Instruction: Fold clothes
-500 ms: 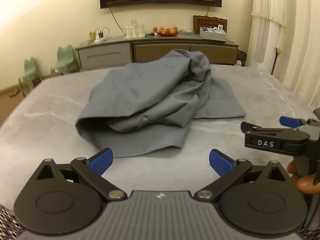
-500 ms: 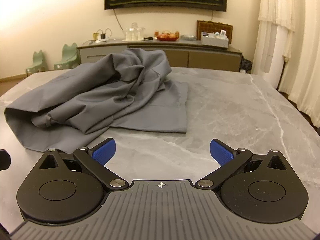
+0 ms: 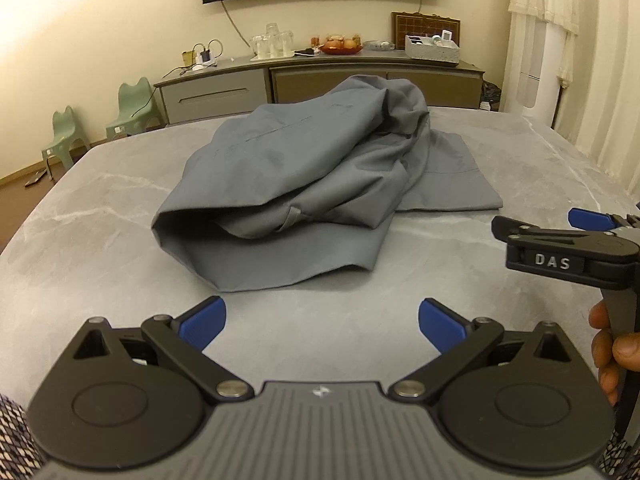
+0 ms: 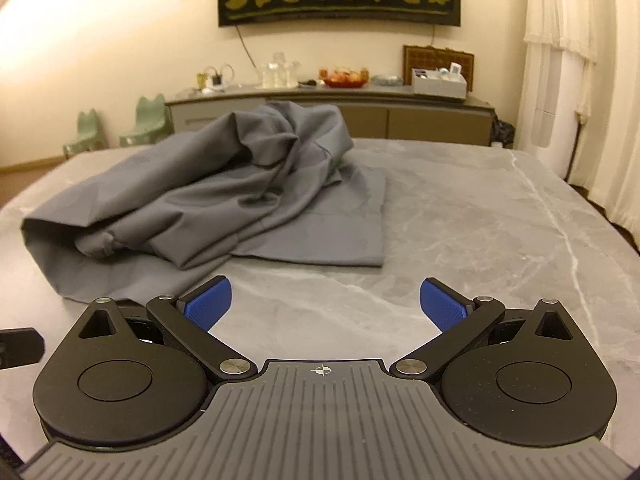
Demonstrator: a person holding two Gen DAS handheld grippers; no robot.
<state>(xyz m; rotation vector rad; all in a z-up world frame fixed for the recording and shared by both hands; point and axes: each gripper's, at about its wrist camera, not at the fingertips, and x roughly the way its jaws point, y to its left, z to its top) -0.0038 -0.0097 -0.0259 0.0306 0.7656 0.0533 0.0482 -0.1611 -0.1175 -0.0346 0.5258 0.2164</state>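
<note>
Folding has not begun, as far as the frames show: the garment (image 3: 320,184) lies in a crumpled heap on the table (image 3: 100,240), toward its middle and somewhat nearer the left edge, with nothing squared up or laid flat except one panel that sticks out smooth toward the right side. All of the work is left, by my reading: the heap must be spread out, flattened, and then folded over

Both tools are empty. The left gripper (image 3: 322,320) has its jaws wide apart over bare tabletop, just short of the garment's near hem. The right gripper (image 4: 326,300) is likewise spread wide with nothing between its pads, near the hem's right end and pointed at the flat panel. Neither touches cloth. In the left view a hand (image 3: 608,344) shows around the right gripper's handle

The garment is a thin, matte grey woven fabric, soft enough to slump into deep rounded folds and a raised bunch at the far side. Its near edge forms a rolled, open lip on the left, and a small loop or tab pokes out among the folds. A stitched seam line runs across the upper surface. The table is a hard, smooth slab, grey with pale marble-like veins, slightly glossy. The gripper pads are blue and finely ribbed; their arms are black and rigid
</note>
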